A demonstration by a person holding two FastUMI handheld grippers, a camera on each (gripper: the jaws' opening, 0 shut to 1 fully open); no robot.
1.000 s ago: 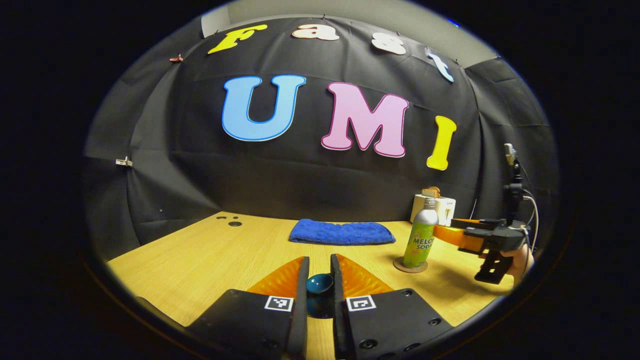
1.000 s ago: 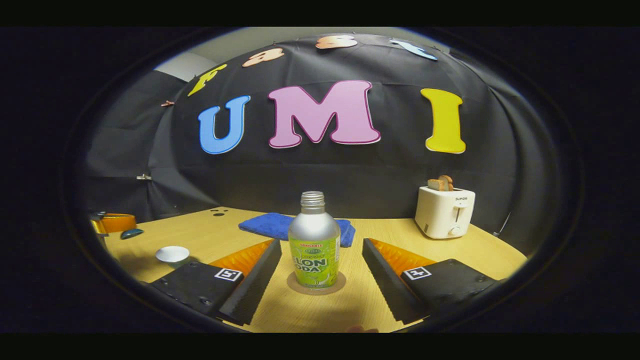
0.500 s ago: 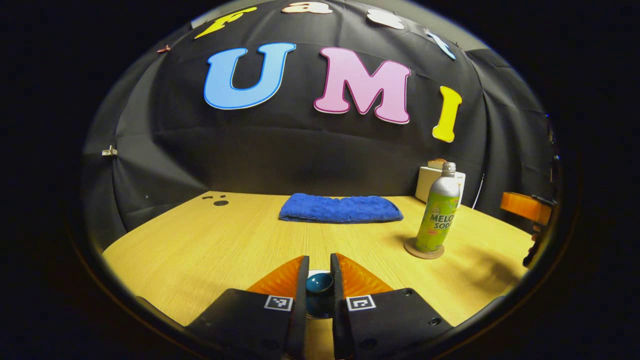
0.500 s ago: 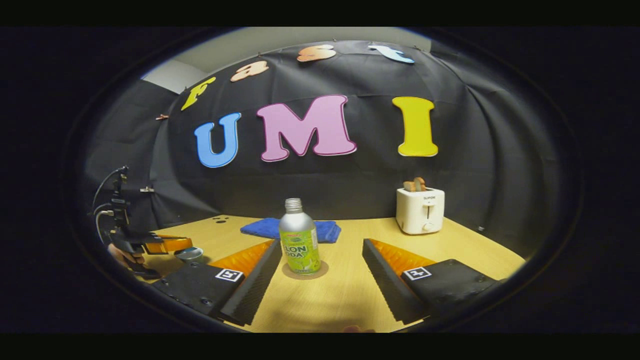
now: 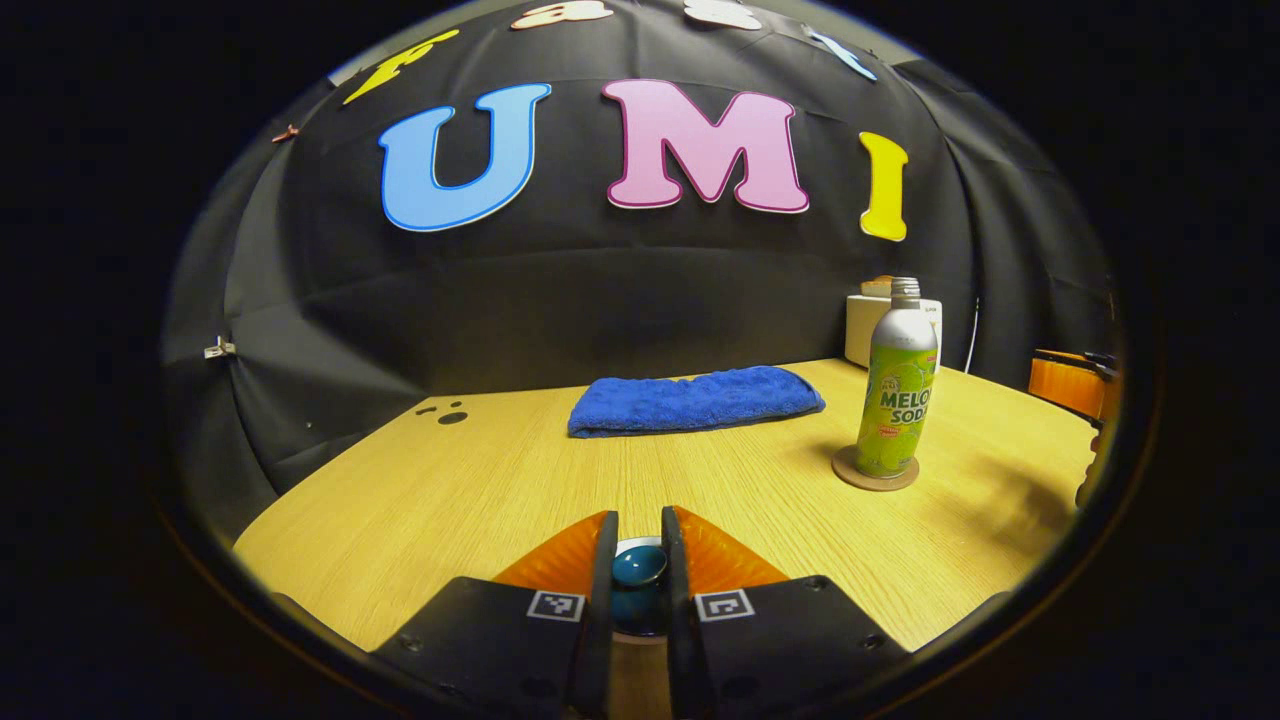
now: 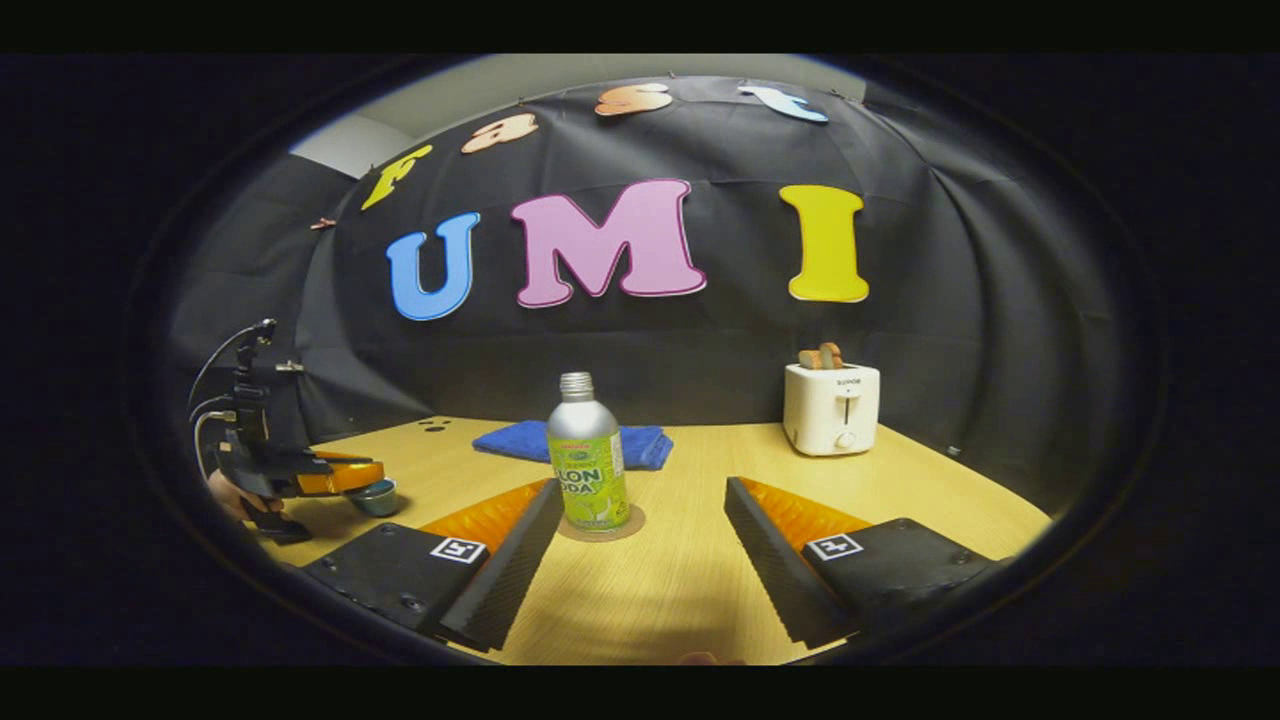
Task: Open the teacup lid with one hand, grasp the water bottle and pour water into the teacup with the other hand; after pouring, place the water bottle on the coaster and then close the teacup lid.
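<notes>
Left claw (image 5: 637, 560): bottom centre of the left gripper view, both fingers pressed on the dark teal knob of the teacup lid (image 5: 639, 568); a pale rim shows just under it, likely the teacup, though mostly hidden.
Same claw seen at the left edge of the right gripper view, lid over a small dark cup (image 6: 373, 496).
Right claw (image 6: 640, 545): lower centre of its view, fingers spread wide, holding nothing.
Bottle (image 6: 587, 468): upright on a round coaster (image 6: 601, 528), centre frame, on the worktop (image 6: 660, 590).
Blue towel (image 5: 695, 399): folded, mid-frame behind.
Toaster (image 6: 831, 406): right of centre, at the back.
</notes>
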